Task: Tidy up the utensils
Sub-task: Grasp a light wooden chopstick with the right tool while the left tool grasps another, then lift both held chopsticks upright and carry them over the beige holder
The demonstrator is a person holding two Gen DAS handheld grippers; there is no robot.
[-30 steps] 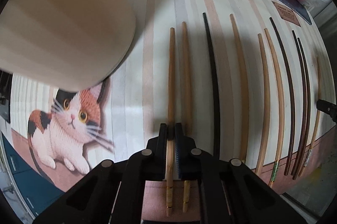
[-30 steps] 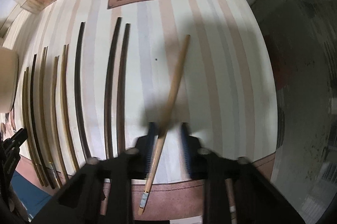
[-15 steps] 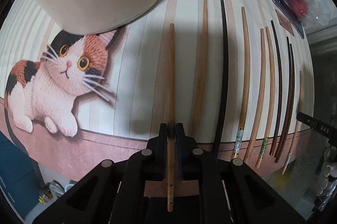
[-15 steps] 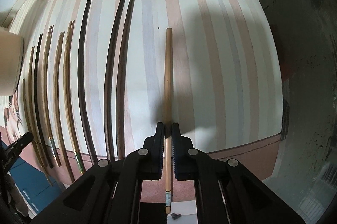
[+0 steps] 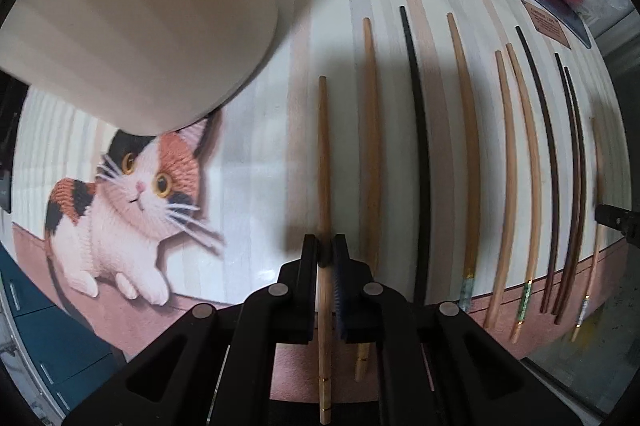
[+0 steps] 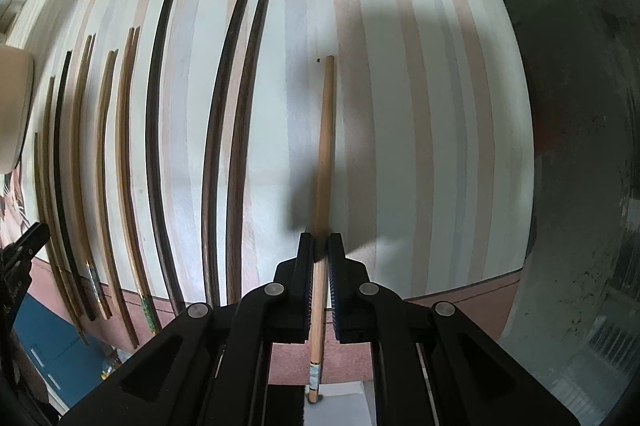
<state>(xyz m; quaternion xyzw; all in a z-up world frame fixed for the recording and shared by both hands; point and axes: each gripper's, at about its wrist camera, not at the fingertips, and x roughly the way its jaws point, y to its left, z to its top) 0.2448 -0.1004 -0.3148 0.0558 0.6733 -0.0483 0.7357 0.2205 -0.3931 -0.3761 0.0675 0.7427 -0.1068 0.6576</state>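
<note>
Left gripper (image 5: 326, 252) is clamped narrow on a light wooden chopstick (image 5: 323, 161), gripped toward its butt end; the stick's long axis runs straight ahead along the fingers, tip pointing at the far edge of the striped mat (image 5: 256, 185). Tip appears clear of the mat, shadow offset to its right; height cannot be told. Right gripper (image 6: 320, 254) is likewise closed narrow on a second light chopstick (image 6: 325, 153), same geometry: axis in line with the fingers, banded butt end trailing behind the jaws over the mat's near pink border. Between the two held sticks the remaining chopsticks (image 5: 472, 153) lie in a row on the mat, all roughly parallel, tips to the far edge, mixed light and dark; the nearest one lies just beside the left stick on its right. A cream cylindrical holder (image 5: 132, 13) fills the upper left of the left wrist view, near the mat's left side above the printed cat (image 5: 132, 209). Judgement: if the holder is the destination, it lies ahead-left of the left stick; left hand is much nearer, right hand well apart at the mat's right side. Stick must be tipped up from level to enter.
</note>
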